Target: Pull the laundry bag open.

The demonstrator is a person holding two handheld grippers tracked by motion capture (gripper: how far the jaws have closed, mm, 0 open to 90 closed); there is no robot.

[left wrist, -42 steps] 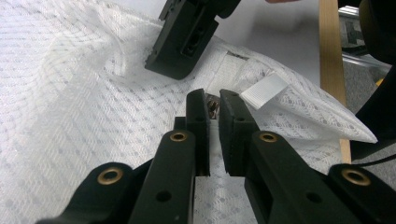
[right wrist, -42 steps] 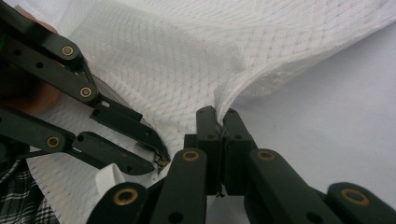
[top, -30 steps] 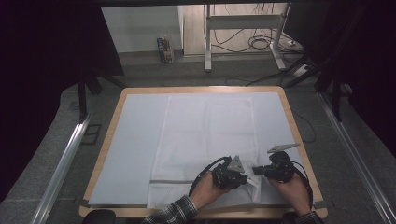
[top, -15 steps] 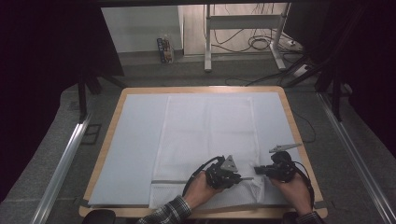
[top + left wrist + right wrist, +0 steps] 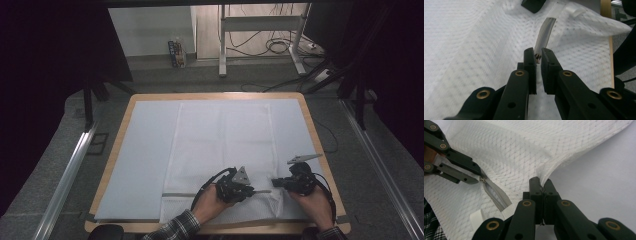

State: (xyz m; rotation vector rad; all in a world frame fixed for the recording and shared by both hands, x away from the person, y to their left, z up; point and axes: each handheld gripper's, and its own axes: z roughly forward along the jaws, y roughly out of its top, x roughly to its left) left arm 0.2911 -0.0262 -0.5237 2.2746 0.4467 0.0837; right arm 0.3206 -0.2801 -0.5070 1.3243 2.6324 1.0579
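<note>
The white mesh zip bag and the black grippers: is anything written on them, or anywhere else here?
No text can be read in these pictures.
White mesh zip bag: no label or print visible.
Left gripper and right gripper: plain black jaws, no markings.
Small colourful box on the floor beyond the table: it carries print, too small and blurred to read.

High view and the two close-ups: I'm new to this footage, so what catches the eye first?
A white mesh bag lies spread across the table's pale mat. At its near edge, the left tool pinches the small zipper pull, while the right tool is clamped on the bag's edge just beside the grey zipper.
</note>
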